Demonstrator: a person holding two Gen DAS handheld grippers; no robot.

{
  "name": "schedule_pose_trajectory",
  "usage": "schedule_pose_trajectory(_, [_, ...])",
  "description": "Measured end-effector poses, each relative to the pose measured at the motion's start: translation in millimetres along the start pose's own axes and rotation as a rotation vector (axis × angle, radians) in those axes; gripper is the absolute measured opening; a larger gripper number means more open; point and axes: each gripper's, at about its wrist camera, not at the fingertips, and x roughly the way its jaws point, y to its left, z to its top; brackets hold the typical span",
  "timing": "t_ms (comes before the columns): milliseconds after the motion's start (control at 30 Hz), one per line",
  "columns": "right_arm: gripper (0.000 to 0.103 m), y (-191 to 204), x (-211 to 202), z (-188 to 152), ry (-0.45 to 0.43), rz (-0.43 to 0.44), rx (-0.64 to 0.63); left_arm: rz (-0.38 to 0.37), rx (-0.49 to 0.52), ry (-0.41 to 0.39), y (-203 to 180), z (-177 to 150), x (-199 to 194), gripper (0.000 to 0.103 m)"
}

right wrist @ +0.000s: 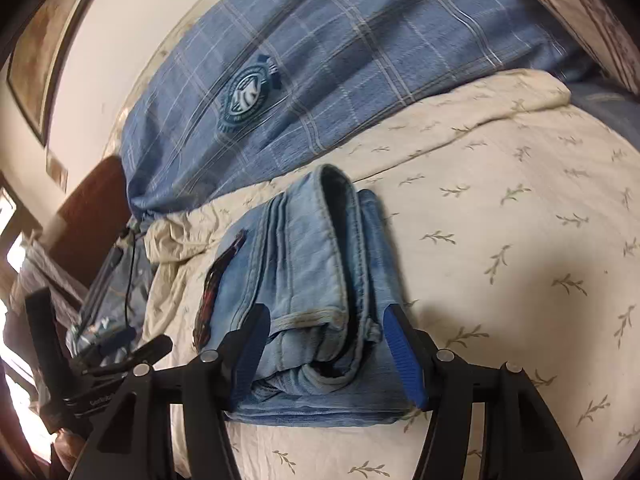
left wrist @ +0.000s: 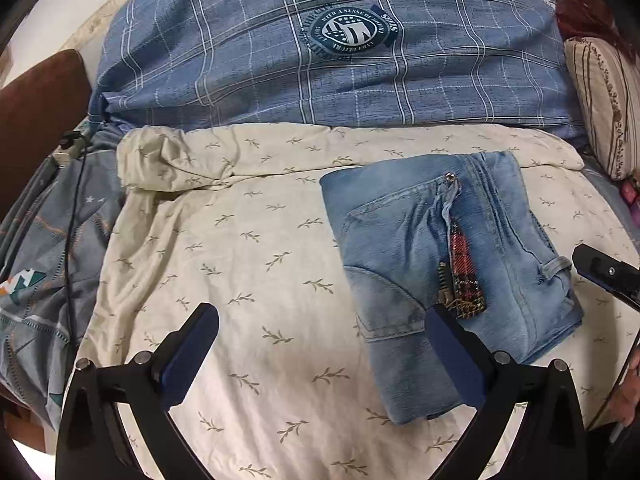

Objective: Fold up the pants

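- Nearest the left wrist camera, the left gripper (left wrist: 320, 354) hangs over the cream leaf-print sheet (left wrist: 240, 264), tilted steeply down, its jaws spread wide with nothing between them. Its left finger is over bare sheet; its right fingertip overlaps the near edge of the jeans (left wrist: 452, 264) in this view, and whether it touches I cannot tell.
- Further right, the jeans lie as a compact folded bundle on the sheet, right of centre, a red plaid patch (left wrist: 464, 276) on top. To my eye the fold looks finished or nearly so.
- From the right wrist view, the right gripper (right wrist: 324, 356) points at a shallower downward slant and straddles the end of the jeans (right wrist: 312, 280). Its jaws are released: both blue pads (right wrist: 404, 360) stand clear of the denim, though the thick stack of layers sits between them.
- Risk, as I judge it: the top layer arches up loosely at this end, so a pad dragging on a hem as the gripper leaves could pull the stack open.
- Another risk: the left fingertip could snag the bundle's near edge and skew it.
- Beyond, a blue plaid quilt (left wrist: 320, 60) is bunched along the far side.
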Motion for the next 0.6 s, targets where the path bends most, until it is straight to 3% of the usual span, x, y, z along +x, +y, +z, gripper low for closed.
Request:
schedule_pose_trajectory(133, [0.063,-2.3,-0.3,1.9,-0.004,0.019,0.021,-0.033,-0.026,0.019,4.6,0.0,6.7,0.103])
schedule_pose_trajectory(367, [0.063,-2.6,3.3,4.6,-0.002,0.020,0.019,-0.180,-0.096,0.040,18.2,3.3,15.2,0.103])
schedule_pose_trajectory(600, [0.063,-7.5,6.9,8.7,0.001,0.016,0.038,-0.240,-0.105,0.048,25.5,9.1,20.7,0.103])
